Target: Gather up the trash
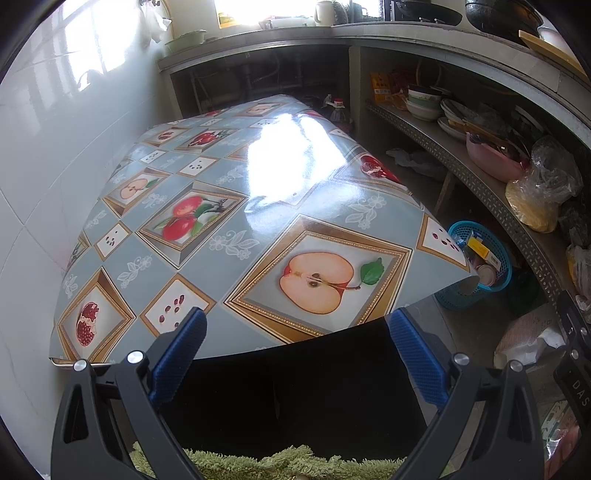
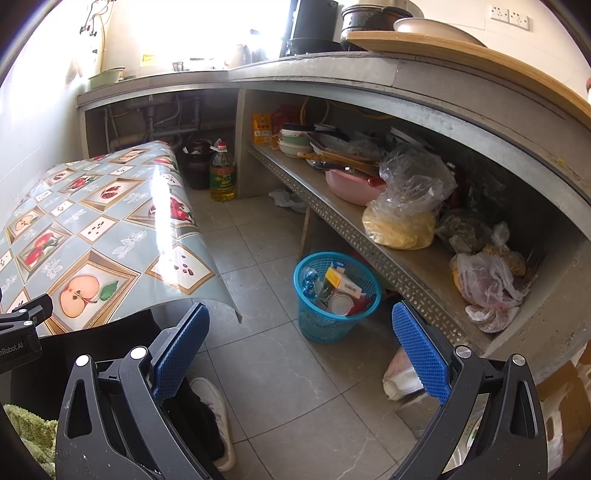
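The left gripper (image 1: pixel 295 325) hangs over the table's (image 1: pixel 221 177) near edge, jaws spread wide, holding nothing. The right gripper (image 2: pixel 301 321) is likewise wide open and empty above the floor (image 2: pixel 280 376), near the blue basket (image 2: pixel 332 325) of trash beside the table's corner.

- Daylight pours in from a window (image 2: pixel 207 33) at the back, blown out to white in both views.
- A strong glare patch lies on the glossy tablecloth (image 1: pixel 280 155).
- The space under the shelf (image 2: pixel 369 229) is dim and shadowed.
- Fisheye bending curves straight edges; black vignette fills the corners.
- Focus is mostly sharp.
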`<state>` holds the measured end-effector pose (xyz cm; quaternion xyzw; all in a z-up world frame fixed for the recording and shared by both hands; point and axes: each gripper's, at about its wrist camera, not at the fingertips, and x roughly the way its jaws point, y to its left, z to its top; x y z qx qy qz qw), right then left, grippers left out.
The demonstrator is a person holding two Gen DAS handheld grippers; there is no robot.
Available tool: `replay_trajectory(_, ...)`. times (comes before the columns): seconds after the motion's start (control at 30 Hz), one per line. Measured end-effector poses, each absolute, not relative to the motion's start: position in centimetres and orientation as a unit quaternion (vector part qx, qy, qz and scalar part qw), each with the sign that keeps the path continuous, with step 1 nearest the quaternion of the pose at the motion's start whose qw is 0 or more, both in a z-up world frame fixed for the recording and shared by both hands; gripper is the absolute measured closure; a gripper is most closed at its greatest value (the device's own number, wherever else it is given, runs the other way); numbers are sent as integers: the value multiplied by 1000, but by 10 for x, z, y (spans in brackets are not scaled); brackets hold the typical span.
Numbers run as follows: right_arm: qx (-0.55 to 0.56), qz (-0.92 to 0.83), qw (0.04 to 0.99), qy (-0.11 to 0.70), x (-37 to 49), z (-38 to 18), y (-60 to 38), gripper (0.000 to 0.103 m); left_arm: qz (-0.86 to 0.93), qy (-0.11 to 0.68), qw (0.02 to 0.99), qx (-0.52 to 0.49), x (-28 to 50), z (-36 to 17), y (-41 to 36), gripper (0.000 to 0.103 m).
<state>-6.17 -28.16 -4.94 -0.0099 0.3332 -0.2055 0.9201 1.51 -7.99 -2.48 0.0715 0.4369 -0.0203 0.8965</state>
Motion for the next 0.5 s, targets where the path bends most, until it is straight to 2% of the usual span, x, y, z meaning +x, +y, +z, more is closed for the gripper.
replay_trajectory(0.5, -11, -206, 920, 332, -63, -49, -282, 8, -21, 437, 896, 72, 15, -25, -80, 6)
